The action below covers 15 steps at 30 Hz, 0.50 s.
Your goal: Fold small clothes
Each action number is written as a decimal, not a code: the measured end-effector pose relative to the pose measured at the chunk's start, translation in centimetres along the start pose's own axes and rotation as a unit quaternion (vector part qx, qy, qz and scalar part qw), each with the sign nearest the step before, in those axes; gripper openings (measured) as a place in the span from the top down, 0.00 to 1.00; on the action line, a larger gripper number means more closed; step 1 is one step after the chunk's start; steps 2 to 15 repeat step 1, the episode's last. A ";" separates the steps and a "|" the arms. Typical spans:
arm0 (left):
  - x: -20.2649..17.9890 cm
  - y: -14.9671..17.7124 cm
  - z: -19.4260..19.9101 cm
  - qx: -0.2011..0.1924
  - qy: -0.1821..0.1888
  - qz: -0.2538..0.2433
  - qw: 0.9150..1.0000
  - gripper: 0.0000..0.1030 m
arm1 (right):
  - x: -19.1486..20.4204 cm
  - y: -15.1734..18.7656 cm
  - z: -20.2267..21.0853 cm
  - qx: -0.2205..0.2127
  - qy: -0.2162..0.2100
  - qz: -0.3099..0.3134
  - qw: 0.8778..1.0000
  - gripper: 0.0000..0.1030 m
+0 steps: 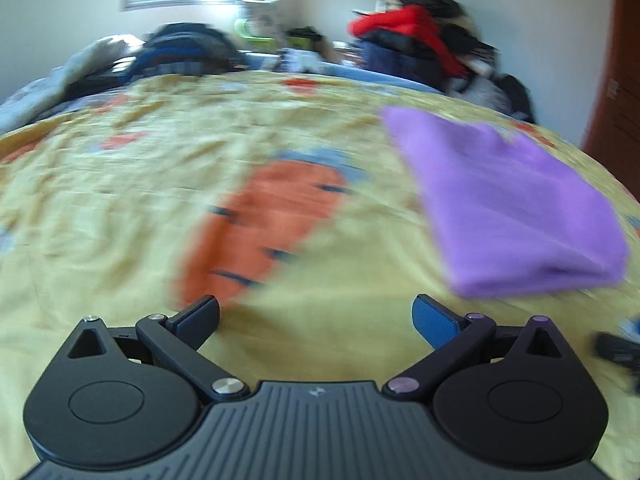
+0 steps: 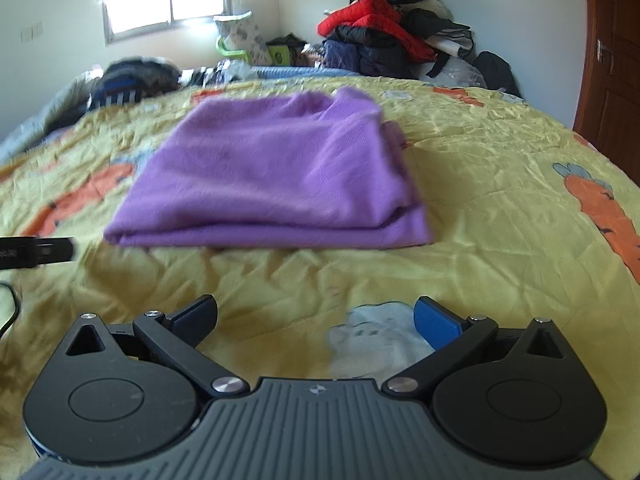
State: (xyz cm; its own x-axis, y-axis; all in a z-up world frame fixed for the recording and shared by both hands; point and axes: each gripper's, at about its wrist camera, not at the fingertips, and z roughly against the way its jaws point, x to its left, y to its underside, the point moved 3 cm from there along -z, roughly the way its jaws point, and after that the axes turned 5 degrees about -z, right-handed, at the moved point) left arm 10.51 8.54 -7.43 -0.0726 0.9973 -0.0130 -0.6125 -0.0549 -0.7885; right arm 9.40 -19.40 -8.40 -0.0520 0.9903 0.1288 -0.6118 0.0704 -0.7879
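Right wrist: folded purple garment [image 2: 272, 176] (blurry, seemingly flat) ahead of spread, empty right claw [image 2: 316, 320].

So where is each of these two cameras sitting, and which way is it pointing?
Left wrist: sits on the left gripper, looking forward over the bed; its open fingers show at the bottom, the purple cloth ahead to the right.
Right wrist: sits on the right gripper, facing the purple cloth straight ahead; its open fingers show at the bottom.
Shared: both see the folded cloth, the yellow bed, the window and the clothes pile by the far wall.
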 end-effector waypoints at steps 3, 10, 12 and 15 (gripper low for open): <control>1.8 -0.3 -0.1 -0.002 -0.012 0.009 1.000 0.00 | -1.0 -0.5 0.4 -0.010 0.008 -0.009 1.000 0.00; 1.8 -0.3 -0.1 -0.002 -0.012 0.009 1.000 0.00 | -1.0 -0.5 0.4 -0.010 0.008 -0.009 1.000 0.00; 1.8 -0.3 -0.1 -0.002 -0.012 0.009 1.000 0.00 | -1.0 -0.5 0.4 -0.010 0.008 -0.009 1.000 0.00; 1.8 -0.3 -0.1 -0.002 -0.012 0.009 1.000 0.00 | -1.0 -0.5 0.4 -0.010 0.008 -0.009 1.000 0.00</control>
